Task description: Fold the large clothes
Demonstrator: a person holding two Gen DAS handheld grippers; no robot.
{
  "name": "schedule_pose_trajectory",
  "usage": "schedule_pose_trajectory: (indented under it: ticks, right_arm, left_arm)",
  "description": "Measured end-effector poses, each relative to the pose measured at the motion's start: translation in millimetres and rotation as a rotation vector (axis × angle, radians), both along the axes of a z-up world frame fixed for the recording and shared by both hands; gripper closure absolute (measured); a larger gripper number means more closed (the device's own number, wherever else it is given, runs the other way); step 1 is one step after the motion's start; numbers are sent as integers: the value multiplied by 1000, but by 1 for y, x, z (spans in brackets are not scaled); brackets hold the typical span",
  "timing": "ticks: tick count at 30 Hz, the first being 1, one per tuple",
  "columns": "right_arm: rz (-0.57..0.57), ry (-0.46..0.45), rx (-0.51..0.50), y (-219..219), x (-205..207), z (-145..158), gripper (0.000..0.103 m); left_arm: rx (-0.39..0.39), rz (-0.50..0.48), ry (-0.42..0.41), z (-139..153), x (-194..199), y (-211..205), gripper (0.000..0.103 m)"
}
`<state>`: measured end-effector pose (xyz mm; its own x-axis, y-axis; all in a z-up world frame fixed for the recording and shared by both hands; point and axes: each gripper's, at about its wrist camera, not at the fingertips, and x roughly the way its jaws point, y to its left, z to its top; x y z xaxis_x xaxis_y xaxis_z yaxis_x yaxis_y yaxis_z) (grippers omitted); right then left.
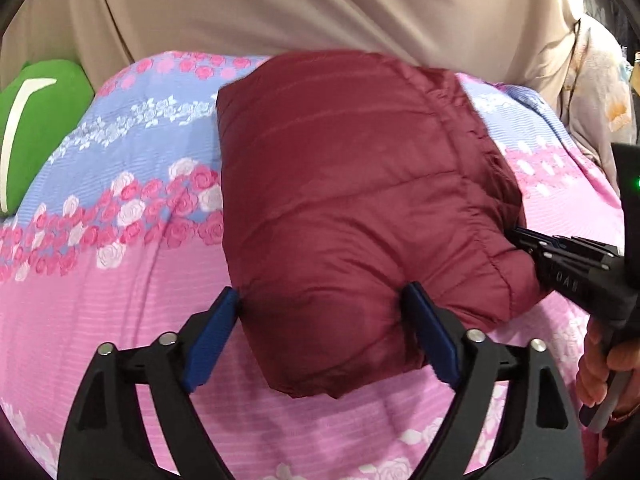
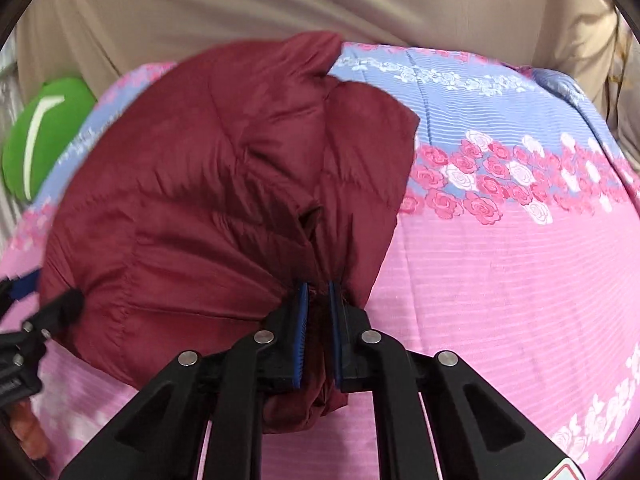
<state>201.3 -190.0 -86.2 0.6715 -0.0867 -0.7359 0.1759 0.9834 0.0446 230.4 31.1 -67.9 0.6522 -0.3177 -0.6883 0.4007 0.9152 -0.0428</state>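
Note:
A maroon puffer jacket lies folded into a thick bundle on the pink and blue floral bedspread. My left gripper has its jaws wide apart around the near end of the bundle, the blue pads touching its sides. My right gripper is shut on a bunched fold at the jacket's right edge. It shows in the left wrist view entering from the right, held by a hand. The left gripper's tip shows at the left of the right wrist view.
A green cushion with a white stripe lies at the far left of the bed, also seen in the right wrist view. A beige curtain hangs behind the bed. A pale floral cloth hangs at the far right.

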Motion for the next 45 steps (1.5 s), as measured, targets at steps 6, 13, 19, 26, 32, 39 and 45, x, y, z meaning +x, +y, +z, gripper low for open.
schedule_pose_trajectory:
  ticks: [6,13,19,26,32,39,45]
  right_arm:
    - [-39,-9,-1,1,-7,0,96]
    - [-119,-126,-28,12,-79,29,48]
    - [-131,-105,-74,29,-115,8,36]
    - [-127,-64,-88,37,-135,-9,30]
    - [-120,-54,-79,39,-147,-12,26]
    - [-93,-70,-131,54,-154,-11,19]
    - [-93,-57,-139,53,-151,-12,19]
  left_arm:
    - [-83,66,72,-11,6,12,14]
    - [-28,154,-28,1,-42,19,8]
    - [3,190,-36,-13,-70,10,8]
    - [60,247,-60,-24,-93,3,7]
    - [65,275,-57,-26,-106,2,7]
    - [88,279,-67,-28,-117,-8,7]
    - [102,290,-67,-30,-119,-10,7]
